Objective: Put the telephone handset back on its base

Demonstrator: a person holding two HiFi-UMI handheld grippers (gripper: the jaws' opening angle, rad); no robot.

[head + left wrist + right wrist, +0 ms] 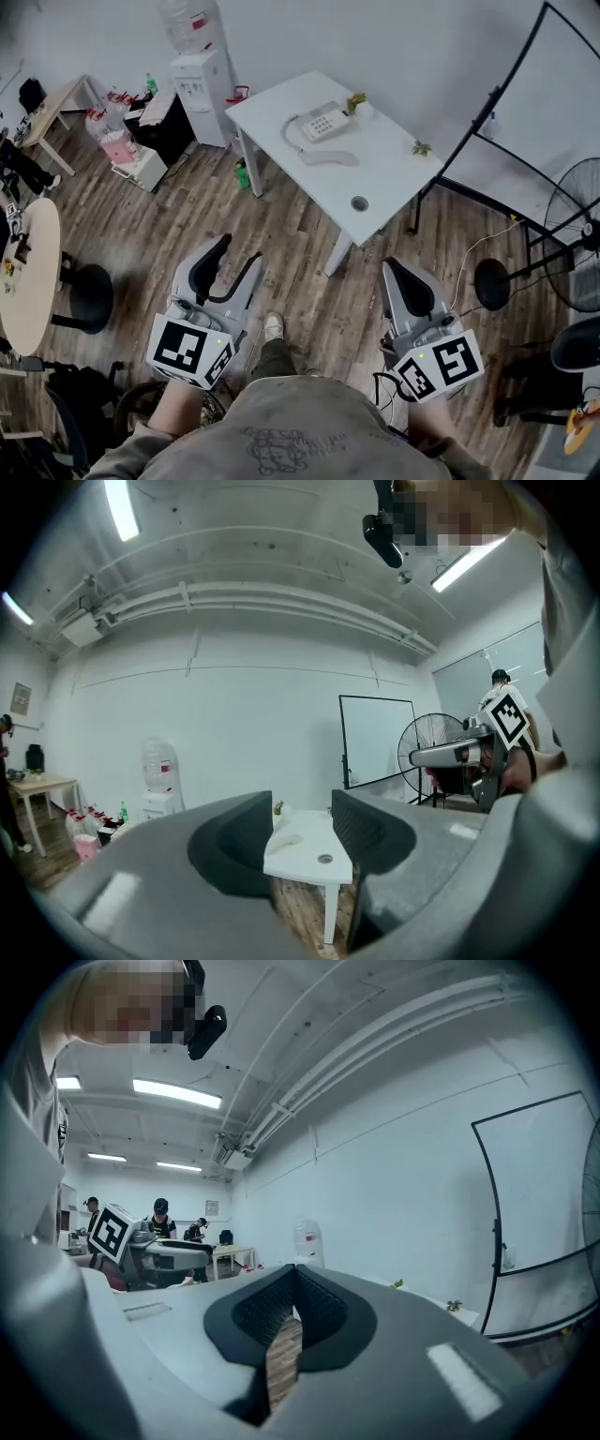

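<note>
Head view: handset (330, 157) beside base (325, 122), seemingly clear of table (386, 180) edges.

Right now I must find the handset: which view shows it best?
The head view: the handset lies whole on the table beside its base. Left gripper view: only a faint pale shape. Right gripper view: nothing of it.

Left tool (239, 249) parted, right tool (392, 267) closed.

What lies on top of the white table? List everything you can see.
On the white table: the telephone base, the handset lying beside it, off the base, the cord, two small plants and a round hole. Nothing covers them; the floor beneath the tabletop is hidden.
</note>
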